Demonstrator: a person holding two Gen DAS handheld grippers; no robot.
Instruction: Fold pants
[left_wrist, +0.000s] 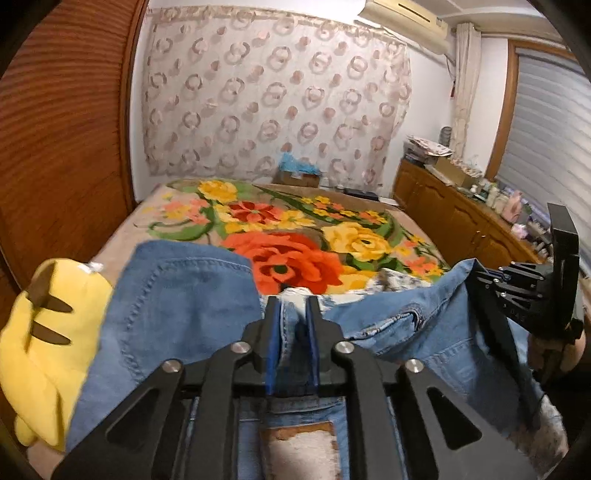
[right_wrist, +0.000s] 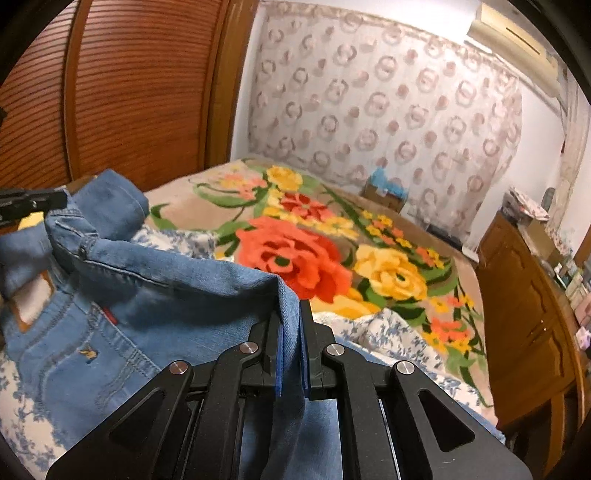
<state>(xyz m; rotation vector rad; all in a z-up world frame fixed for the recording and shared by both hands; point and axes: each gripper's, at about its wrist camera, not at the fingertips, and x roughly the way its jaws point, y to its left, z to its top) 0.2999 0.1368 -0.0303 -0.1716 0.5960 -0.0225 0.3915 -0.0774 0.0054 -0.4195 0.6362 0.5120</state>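
The left gripper (left_wrist: 292, 306) has its two blue-padded fingers (left_wrist: 272, 332) set a little apart with a bunched fold of the jeans (left_wrist: 192, 291) standing between them; whether the pads press on the denim or merely flank it cannot be told from the left wrist view. The right gripper (right_wrist: 289, 314) has its fingers (right_wrist: 305, 332) drawn nearly together, pinching a folded edge of the denim that rises just above the tips. From the left grip the cloth spreads to both sides, one flap toward a yellow plush toy (left_wrist: 48, 332) at the left edge, the other toward the right gripper's black frame, which shows at the far right with part of a hand behind it. A brown-edged waistband patch (left_wrist: 299, 446) lies just below the left gripper. In the right wrist view the jeans drape left from the pinch, a back pocket with a small red tab showing, and the left gripper's tip appears at the far left beside the raised waistband. The jeans lie over a blue-and-white floral sheet (right_wrist: 388, 332) at the near end of a bed spread with a large flowered blanket (right_wrist: 295, 258). Wooden cabinets (right_wrist: 524, 314) line the right wall.
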